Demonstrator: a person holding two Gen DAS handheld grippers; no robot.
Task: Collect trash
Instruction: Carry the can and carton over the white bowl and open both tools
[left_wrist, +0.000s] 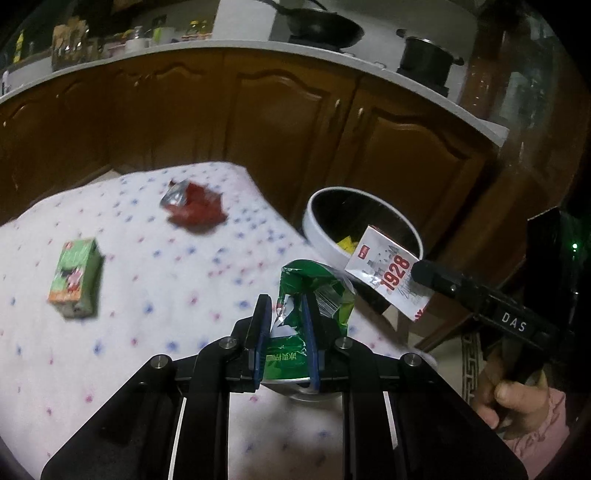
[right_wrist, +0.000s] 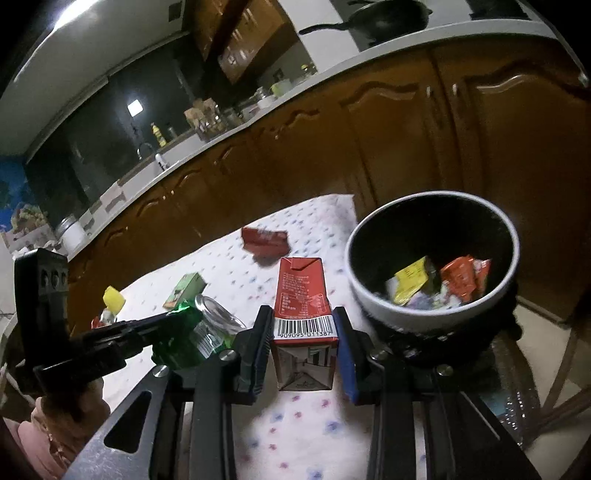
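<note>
Bench under a white cloth dotted blue and pink fills most of both views, with brown kitchen cabinets behind it. Just off its far right edge stands the white-rimmed, dark-lined trash bin, already holding a yellow wrapper, an orange-red wrapper and other scraps too blurred to name. The left gripper has its jaws clenched on a crumpled green foil bag, which sticks up between the blue pads near the bench's right edge; a few pale characters on the bag cannot be read. The right gripper has its jaws clamped on either side of a red and white drink carton, held above the cloth just left of the bin, with a barcode numbered 909095 011387 facing the right wrist camera. In the left wrist view the same carton shows a white face printed "1928" in red, at the bin's near rim, and the right gripper's body bears the letters "DAS". On the cloth, well apart from both jaws, lie a crumpled red wrapper toward the far side and a small green carton to the left. A clear glass jar lies beside the green bag, and a small yellow item sits farther left.
</note>
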